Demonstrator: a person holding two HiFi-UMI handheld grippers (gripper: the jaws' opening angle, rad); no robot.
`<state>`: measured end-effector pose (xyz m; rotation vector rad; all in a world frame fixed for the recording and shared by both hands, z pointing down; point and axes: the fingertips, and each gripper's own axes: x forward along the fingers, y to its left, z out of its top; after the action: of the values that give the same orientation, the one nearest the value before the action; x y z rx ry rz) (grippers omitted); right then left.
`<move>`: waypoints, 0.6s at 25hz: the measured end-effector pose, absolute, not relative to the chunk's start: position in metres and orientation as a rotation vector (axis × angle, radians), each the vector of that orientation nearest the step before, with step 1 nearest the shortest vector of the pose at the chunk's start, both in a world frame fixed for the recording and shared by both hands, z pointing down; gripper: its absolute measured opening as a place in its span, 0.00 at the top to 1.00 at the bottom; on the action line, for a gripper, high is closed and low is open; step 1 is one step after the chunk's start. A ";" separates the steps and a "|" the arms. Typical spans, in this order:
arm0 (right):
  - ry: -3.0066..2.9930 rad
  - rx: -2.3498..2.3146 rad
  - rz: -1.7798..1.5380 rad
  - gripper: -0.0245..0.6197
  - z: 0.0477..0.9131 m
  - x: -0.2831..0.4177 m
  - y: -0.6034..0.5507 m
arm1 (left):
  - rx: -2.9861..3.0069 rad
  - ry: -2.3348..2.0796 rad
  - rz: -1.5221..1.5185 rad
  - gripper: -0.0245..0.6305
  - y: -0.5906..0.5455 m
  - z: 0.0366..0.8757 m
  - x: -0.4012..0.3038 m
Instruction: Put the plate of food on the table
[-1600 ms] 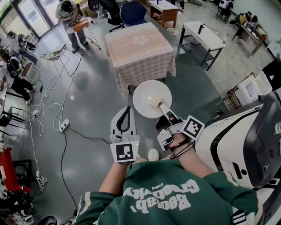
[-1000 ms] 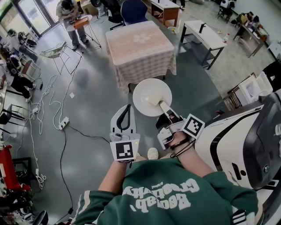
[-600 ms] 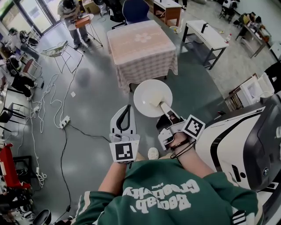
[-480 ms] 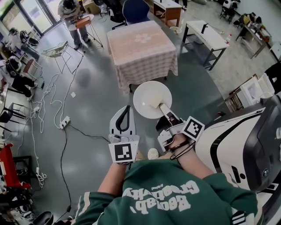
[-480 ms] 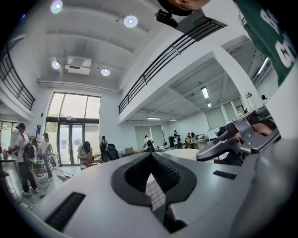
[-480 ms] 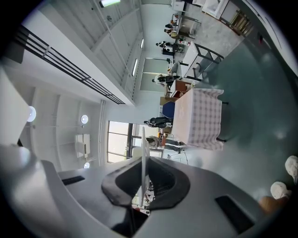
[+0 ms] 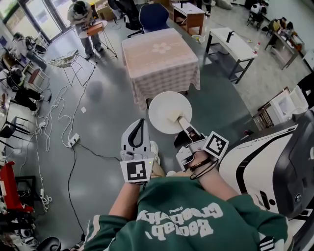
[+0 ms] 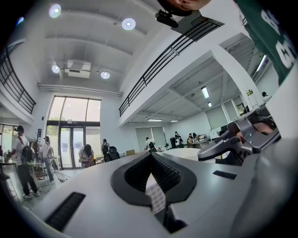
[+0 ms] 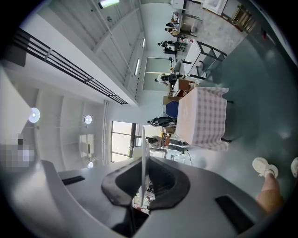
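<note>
Head view, frame centre: the right gripper [image 7: 181,123] is pinching the near rim of the white plate [image 7: 170,110]. In the right gripper view the plate [image 9: 144,153] shows edge-on, clamped between its jaws. The plate is held over the grey floor [image 7: 103,127], just below the table [image 7: 162,61] in the frame and not touching it. The table sits upper centre under a checked cloth. Lower left of the plate is the left gripper [image 7: 140,123], jaws pressed together and empty.

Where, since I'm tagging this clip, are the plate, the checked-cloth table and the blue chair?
plate [image 7: 161,107]: head view, bare white surface left of centre.
checked-cloth table [image 7: 157,61]: head view, middle of the cloth-covered top.
blue chair [image 7: 151,12]: head view, its blue upholstery.
</note>
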<state>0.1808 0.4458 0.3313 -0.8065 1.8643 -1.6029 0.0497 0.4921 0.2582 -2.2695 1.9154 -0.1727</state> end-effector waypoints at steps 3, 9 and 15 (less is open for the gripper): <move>1.865 -0.790 -1.602 0.91 0.332 0.178 0.440 | -2.265 1.910 -0.169 0.95 0.483 0.259 0.048; 1.874 -0.770 -1.585 0.91 0.333 0.169 0.418 | -2.234 1.909 -0.114 0.95 0.462 0.252 0.036; 1.868 -0.761 -1.584 0.91 0.342 0.158 0.389 | -2.208 1.894 -0.121 0.95 0.434 0.254 0.022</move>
<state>0.1585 0.3891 0.3416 -0.7611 1.8679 -1.5841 0.0219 0.4335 0.2543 -2.2076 1.8938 -0.1209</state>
